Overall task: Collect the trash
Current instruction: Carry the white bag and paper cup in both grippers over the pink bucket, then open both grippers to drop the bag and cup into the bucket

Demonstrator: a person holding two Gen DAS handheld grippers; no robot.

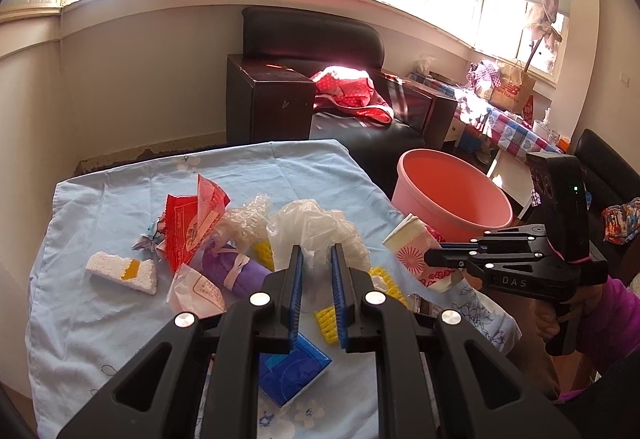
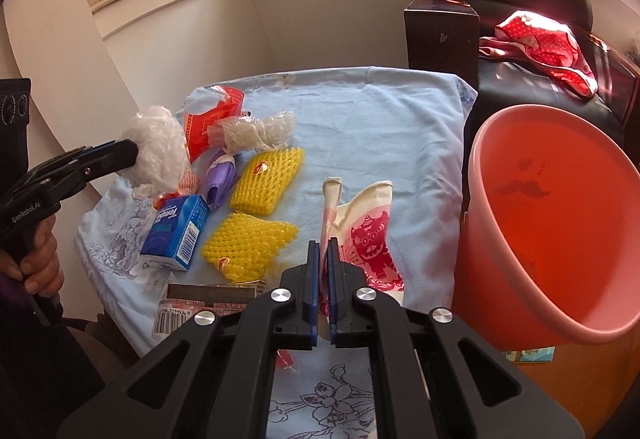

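Trash lies on a blue cloth-covered table. My left gripper is shut on a crumpled clear plastic bag, which also shows in the right wrist view. My right gripper is shut on a white paper bag with a red print; it also shows in the left wrist view. A pink bucket stands right of the table. Two yellow foam nets, a blue tissue pack, a purple wrapper and red packaging lie on the cloth.
A white foam piece lies at the table's left. A dark armchair with red cloth stands behind the table. A cluttered side table is at far right. A barcode wrapper lies at the near edge.
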